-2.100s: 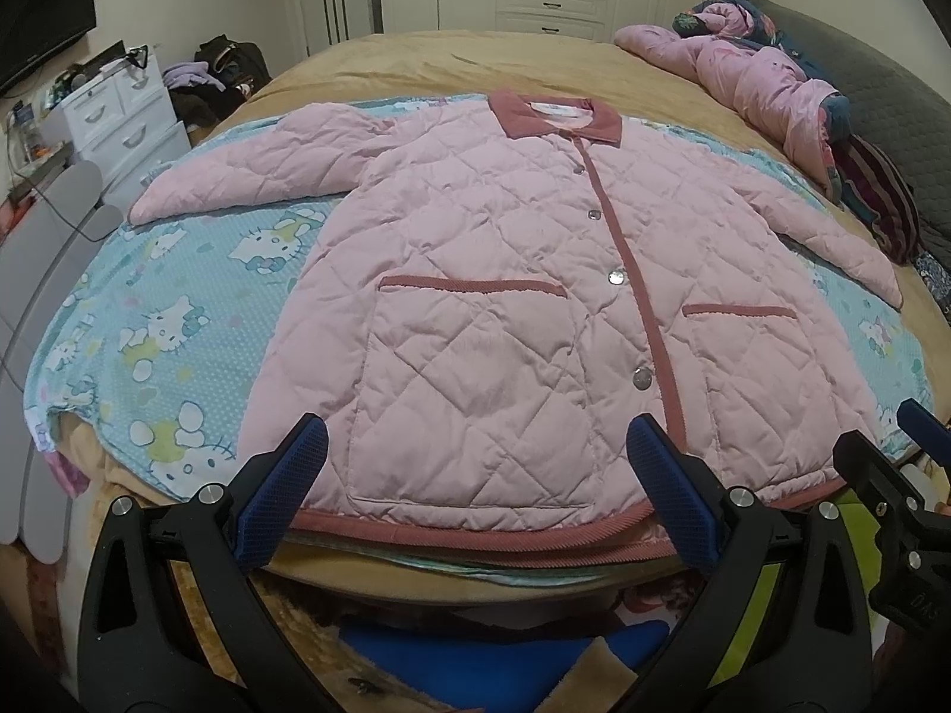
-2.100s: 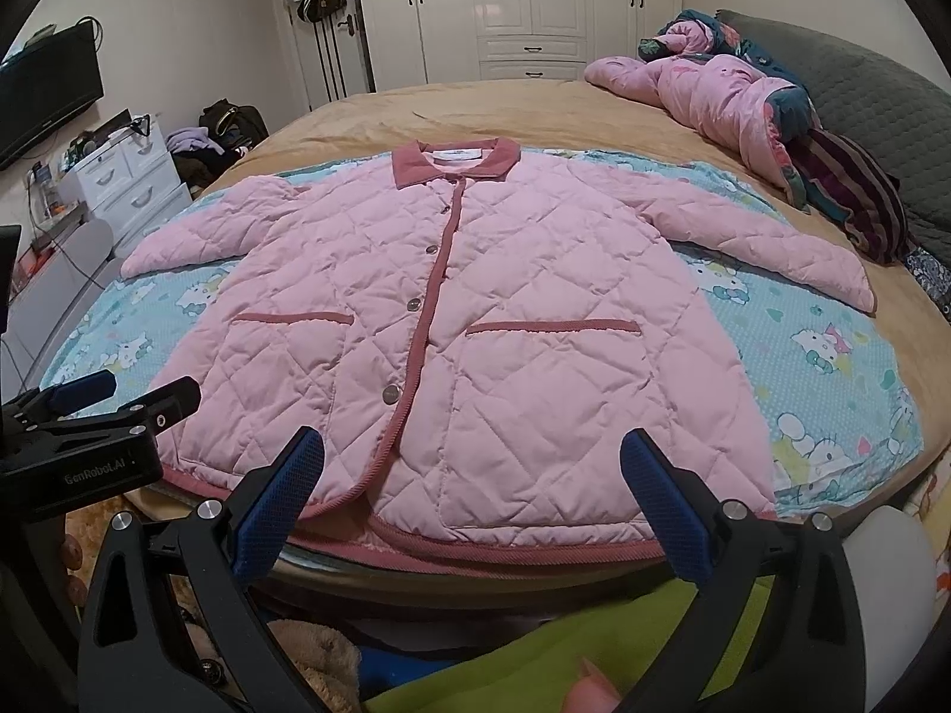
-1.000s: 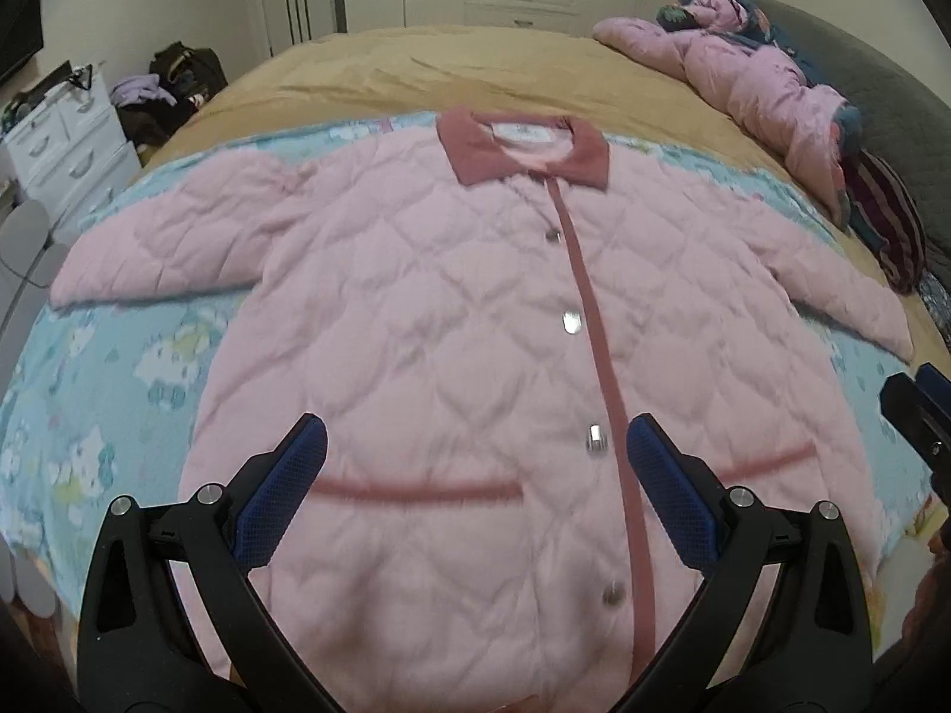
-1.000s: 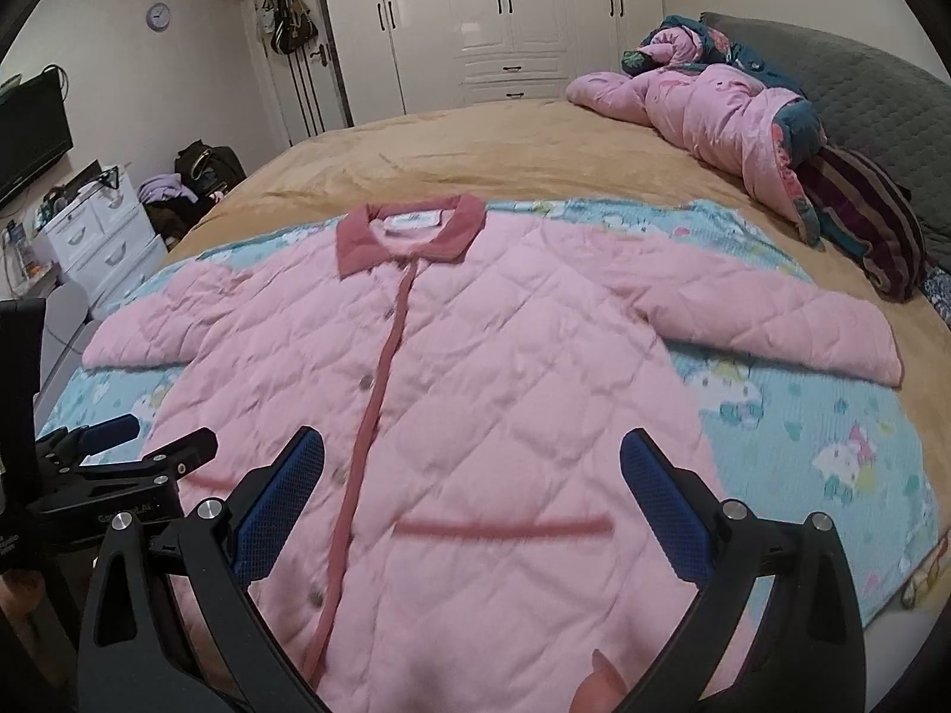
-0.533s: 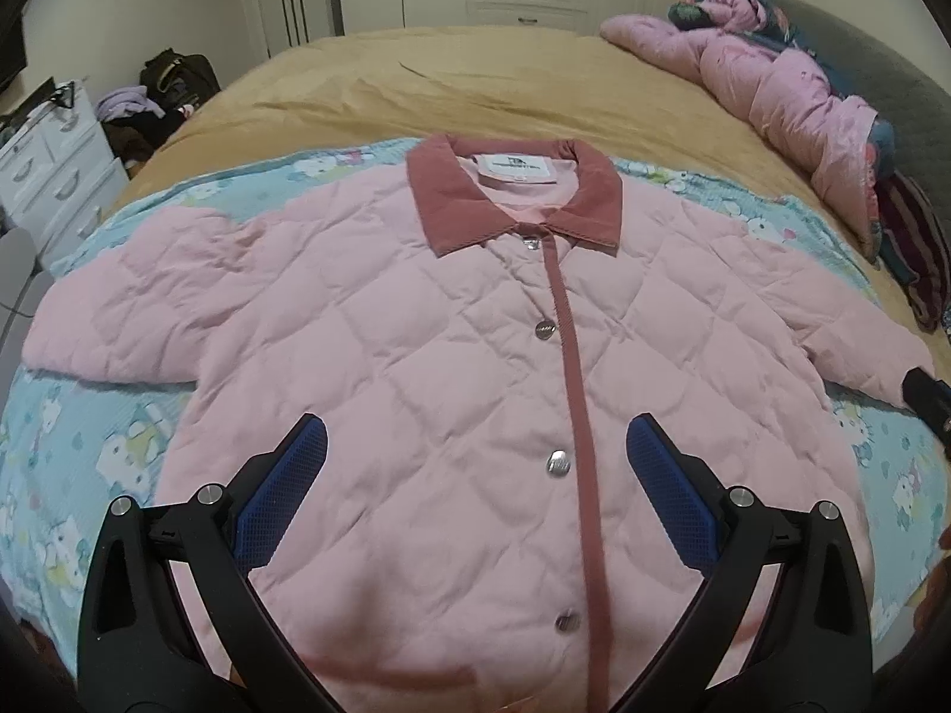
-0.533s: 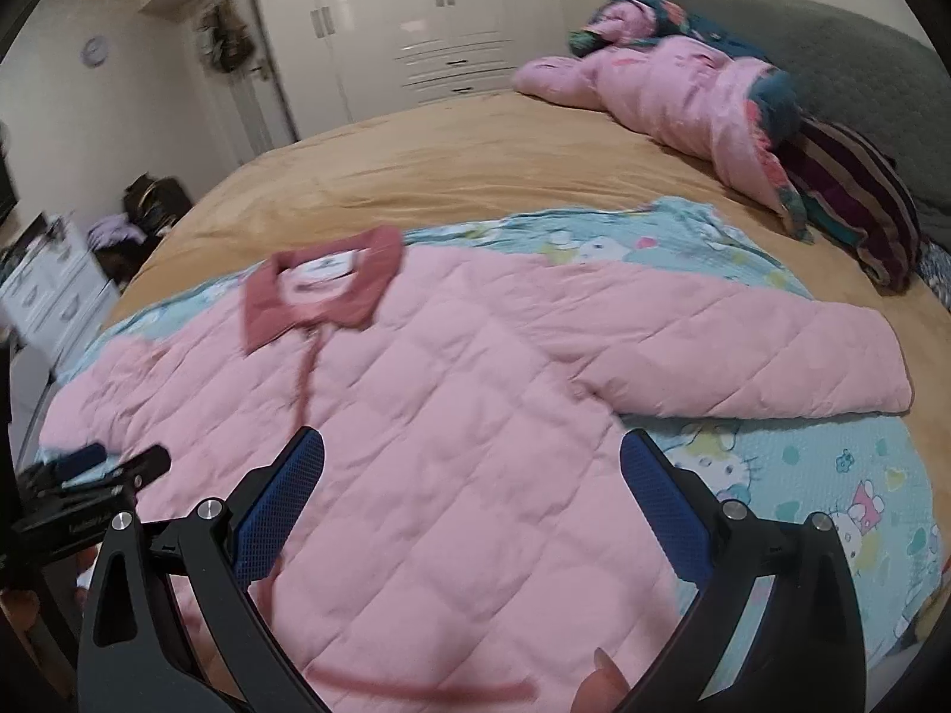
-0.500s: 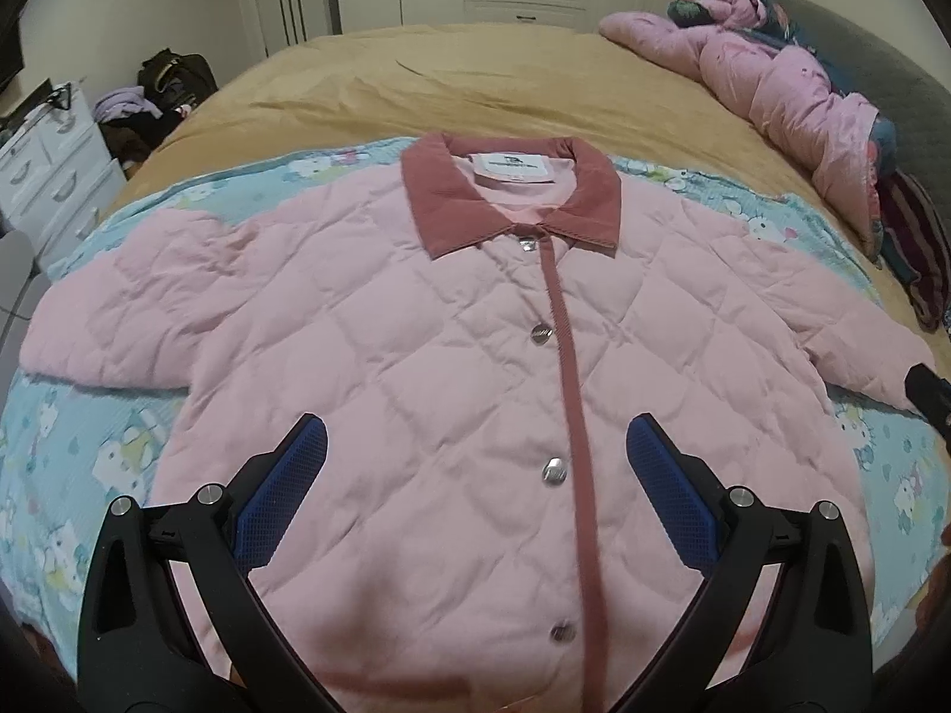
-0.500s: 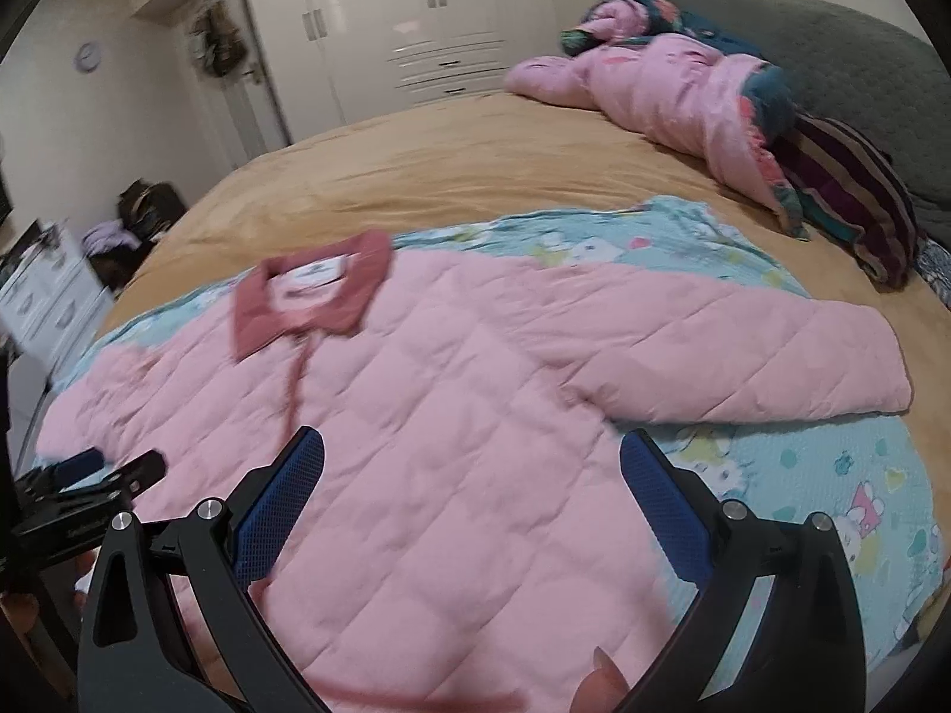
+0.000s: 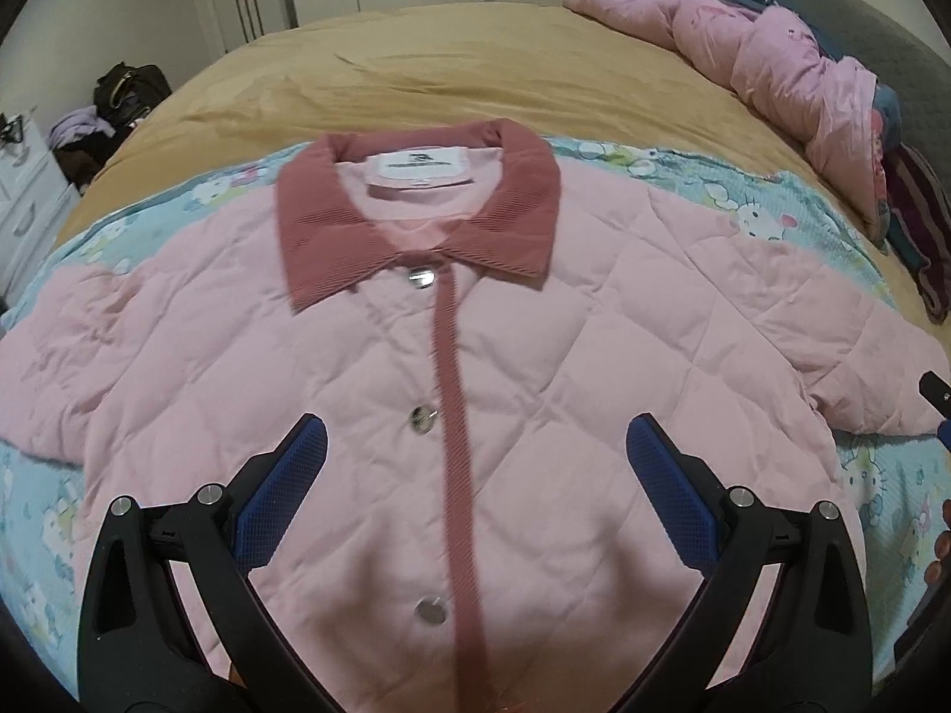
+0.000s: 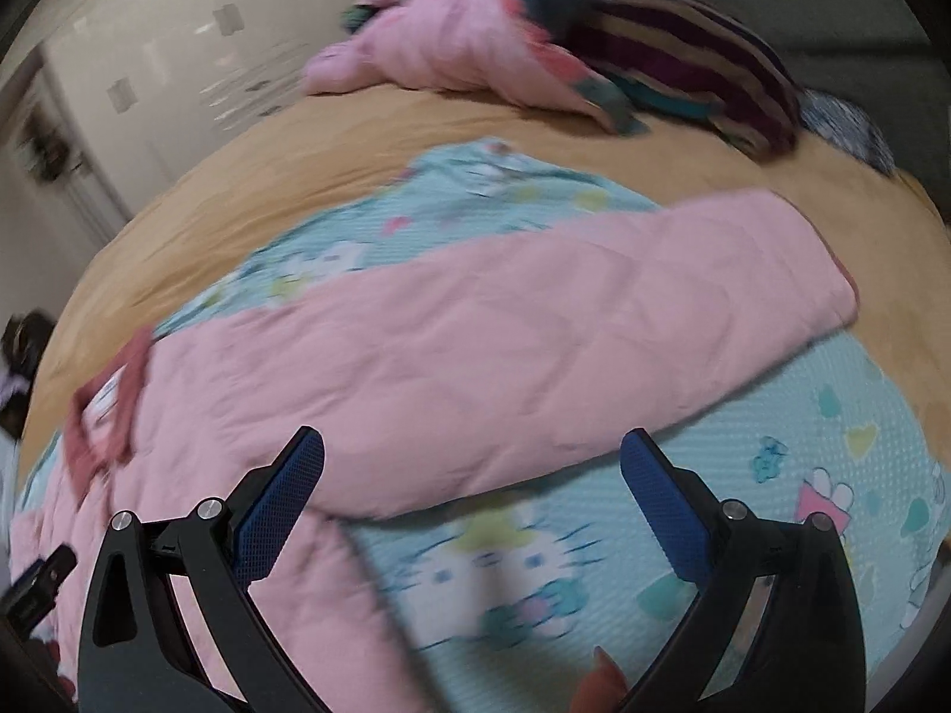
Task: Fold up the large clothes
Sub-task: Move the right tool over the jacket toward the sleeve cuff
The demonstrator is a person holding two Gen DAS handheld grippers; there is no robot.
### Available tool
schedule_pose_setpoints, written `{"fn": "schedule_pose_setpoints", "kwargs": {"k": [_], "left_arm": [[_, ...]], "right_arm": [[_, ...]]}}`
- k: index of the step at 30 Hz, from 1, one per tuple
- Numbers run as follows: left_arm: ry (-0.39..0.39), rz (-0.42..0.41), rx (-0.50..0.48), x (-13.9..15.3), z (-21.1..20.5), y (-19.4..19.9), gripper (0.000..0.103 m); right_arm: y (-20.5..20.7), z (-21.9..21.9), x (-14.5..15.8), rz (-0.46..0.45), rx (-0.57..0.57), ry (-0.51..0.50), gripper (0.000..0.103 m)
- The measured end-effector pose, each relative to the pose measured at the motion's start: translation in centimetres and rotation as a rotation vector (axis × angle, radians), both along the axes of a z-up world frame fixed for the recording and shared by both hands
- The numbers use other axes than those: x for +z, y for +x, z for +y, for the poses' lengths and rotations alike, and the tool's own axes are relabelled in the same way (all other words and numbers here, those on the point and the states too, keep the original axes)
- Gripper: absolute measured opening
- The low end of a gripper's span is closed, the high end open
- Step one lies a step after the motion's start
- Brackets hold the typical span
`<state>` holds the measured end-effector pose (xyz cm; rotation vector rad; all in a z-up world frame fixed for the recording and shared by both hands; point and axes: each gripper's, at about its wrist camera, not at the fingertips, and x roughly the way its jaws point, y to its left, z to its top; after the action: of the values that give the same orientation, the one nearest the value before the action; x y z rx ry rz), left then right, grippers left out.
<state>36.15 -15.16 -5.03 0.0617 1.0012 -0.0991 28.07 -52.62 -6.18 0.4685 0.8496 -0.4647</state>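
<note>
Jacket: pink quilted jacket (image 9: 535, 368) lies face up and buttoned, spread flat on the cartoon-print blanket (image 10: 743, 457), which covers the near part of the tan bed cover (image 9: 446, 77).
Left gripper: left gripper (image 9: 475, 463) hovers above the jacket's chest, blue fingers (image 9: 285, 487) spread wide with nothing between them; the red placket (image 9: 454, 428) runs up between the fingers, and the collar (image 9: 416, 202) sits ahead of the tips.
Right gripper: right gripper (image 10: 472, 475) is likewise spread and empty; the sleeve (image 10: 594, 327) stretches out ahead of its tips, the cuff off beyond the right finger, and bare blanket lies just under them. This view is blurred.
Handling: padded and soft, I'd judge it light but bulky and springy, so a fold may puff back open. The shell looks smooth and could slip in a shallow pinch.
Where to hold: probably the sleeve near its cuff, or the shoulder seam, taking a full bite through both layers; the corded trim should give firmer purchase than the plain quilting.
Edges and room: open bed cover lies beyond the collar. A heap of bedding (image 10: 475, 41) is well apart, far ahead of the right fingers. The sleeve's lower edge lies free on the blanket, so it looks easy to get under.
</note>
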Motion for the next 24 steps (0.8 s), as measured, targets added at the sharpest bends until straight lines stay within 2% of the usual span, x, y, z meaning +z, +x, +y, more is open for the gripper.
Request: {"fn": "schedule_pose_setpoints", "kwargs": {"k": [9,14,18,21,23,24], "left_arm": [[-0.008,0.038,-0.015,-2.6,-2.1,3.0,0.094],[0.003,0.044,-0.012,-3.5,-2.6,4.1,0.094],[0.005,0.047,-0.013,-3.6,-2.4,4.7,0.094],[-0.010,0.040,-0.013,-3.4,-1.7,4.9,0.094],[-0.021,0.038,-0.014,-3.2,-1.2,5.0,0.094],[-0.027,0.038,-0.014,-3.1,-1.0,5.0,0.094]], "right_arm": [[-2.0,-8.1,-4.5,-0.001,-0.253,0.157,0.099],[-1.8,-11.4,-6.4,-0.012,-0.325,0.261,0.099],[-1.7,-13.7,-7.3,-0.086,-0.413,0.352,0.099],[-1.4,-14.7,-7.4,-0.145,-0.436,0.403,0.099],[-1.5,-15.7,-7.6,-0.183,-0.464,0.449,0.095],[-1.6,-16.1,-7.7,-0.207,-0.482,0.466,0.079]]}}
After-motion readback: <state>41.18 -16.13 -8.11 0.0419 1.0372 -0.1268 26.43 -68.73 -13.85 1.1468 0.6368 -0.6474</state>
